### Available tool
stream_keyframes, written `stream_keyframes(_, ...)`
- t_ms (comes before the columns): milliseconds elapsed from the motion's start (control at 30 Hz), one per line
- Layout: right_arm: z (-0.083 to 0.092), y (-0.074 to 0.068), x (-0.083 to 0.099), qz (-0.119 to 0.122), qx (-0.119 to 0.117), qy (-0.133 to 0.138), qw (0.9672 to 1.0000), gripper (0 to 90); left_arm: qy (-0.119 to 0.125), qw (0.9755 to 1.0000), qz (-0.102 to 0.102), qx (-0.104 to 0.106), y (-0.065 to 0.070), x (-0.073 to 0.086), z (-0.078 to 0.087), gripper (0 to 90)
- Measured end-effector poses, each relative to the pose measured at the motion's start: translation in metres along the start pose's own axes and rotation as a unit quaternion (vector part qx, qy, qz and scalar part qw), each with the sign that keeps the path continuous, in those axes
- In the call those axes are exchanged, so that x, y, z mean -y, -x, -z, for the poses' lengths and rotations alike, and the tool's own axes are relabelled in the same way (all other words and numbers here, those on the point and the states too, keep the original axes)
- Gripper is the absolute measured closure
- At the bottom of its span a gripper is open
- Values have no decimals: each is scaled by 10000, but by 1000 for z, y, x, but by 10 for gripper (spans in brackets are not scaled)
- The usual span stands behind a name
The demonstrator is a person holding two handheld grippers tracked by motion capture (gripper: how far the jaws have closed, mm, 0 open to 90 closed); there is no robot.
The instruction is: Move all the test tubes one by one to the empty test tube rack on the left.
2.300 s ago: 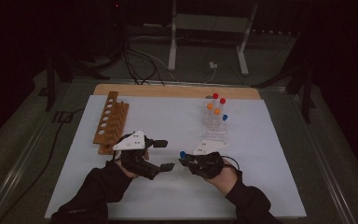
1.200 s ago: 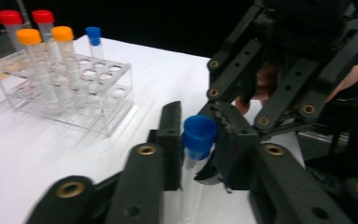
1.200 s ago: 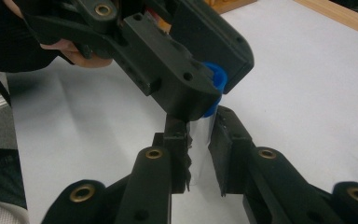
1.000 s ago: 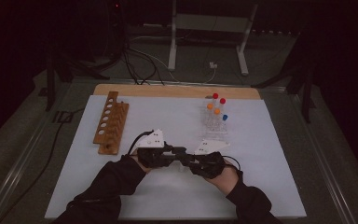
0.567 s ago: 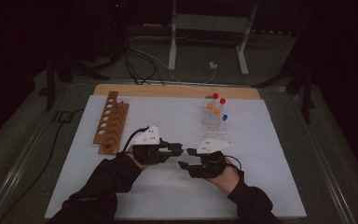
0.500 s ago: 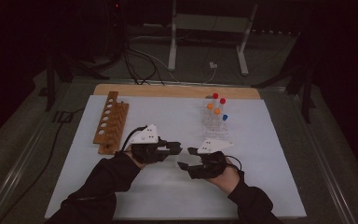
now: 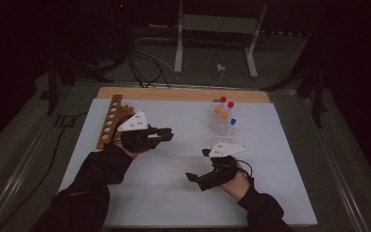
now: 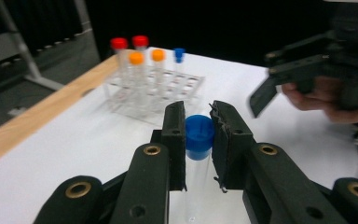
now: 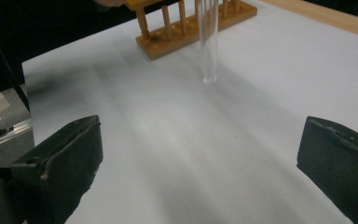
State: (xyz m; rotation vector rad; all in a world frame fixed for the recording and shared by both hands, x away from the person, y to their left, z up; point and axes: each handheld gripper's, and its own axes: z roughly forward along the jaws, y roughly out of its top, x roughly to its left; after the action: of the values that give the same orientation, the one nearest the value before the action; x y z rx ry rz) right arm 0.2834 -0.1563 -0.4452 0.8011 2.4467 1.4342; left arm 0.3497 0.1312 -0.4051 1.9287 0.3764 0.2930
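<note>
My left gripper (image 7: 168,134) is shut on a clear test tube, its pads (image 8: 175,135) pressing just under the blue cap (image 8: 199,134). The glass body (image 9: 208,42) hangs upright above the white mat, in front of the wooden rack (image 7: 109,122). My right gripper (image 7: 199,165) hovers lower right of it, jaws wide apart; they have just been opening and hold nothing. In its own view the right gripper (image 9: 200,140) frames bare mat. The right gripper (image 8: 266,78) also appears at the far right of the left gripper view.
A clear plastic rack (image 7: 222,126) at the back right holds several tubes with red, orange and blue caps. The white mat (image 7: 270,145) lies on a wooden board (image 7: 183,93). Cables and a metal stand (image 7: 212,29) are behind the table.
The two grippers were together over the mat's middle. The right jaws have spread wide and let go of the tube; the left gripper has carried it up and left toward the wooden rack.
</note>
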Motion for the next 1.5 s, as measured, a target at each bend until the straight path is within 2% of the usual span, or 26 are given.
stream_keyframes(233,0,-1,2,103,160,200,9996,0,1,9996,26,-284,-18,-5,13,775)
stream_keyframes(367,0,0,3,198,127,267,9994,0,1,9988,111,-481,-31,-5,22,775)
stream_keyframes(533,0,1,2,320,141,286,9990,0,-7,9965,306,-782,-49,-3,33,775)
stream_keyframes(633,0,2,2,294,110,314,9990,0,39,9946,401,-953,-59,-3,40,775)
stream_keyframes(833,0,4,3,259,109,329,9991,0,132,9893,542,-1350,-79,-6,54,775)
stream_keyframes(1033,-2,8,4,222,-89,352,9991,0,99,9833,690,-1679,-99,-5,65,775)
stream_keyframes(1100,-2,8,4,236,-29,332,9992,0,79,9814,728,-1776,-105,-3,67,775)
stream_keyframes(1133,-2,8,4,192,-49,261,9995,0,62,9802,741,-1837,-108,-3,69,774)
stream_keyframes(1233,-1,7,4,235,54,290,9993,0,68,9765,817,-1993,-118,-2,73,775)
stream_keyframes(1367,-1,6,4,250,71,304,9992,0,77,9716,915,-2181,-131,-1,78,775)
stream_keyframes(1467,-1,7,4,207,13,315,9993,0,54,9679,942,-2332,-139,-1,81,774)
stream_keyframes(1500,-1,7,4,207,13,315,9993,0,35,9659,967,-2403,-142,0,82,774)
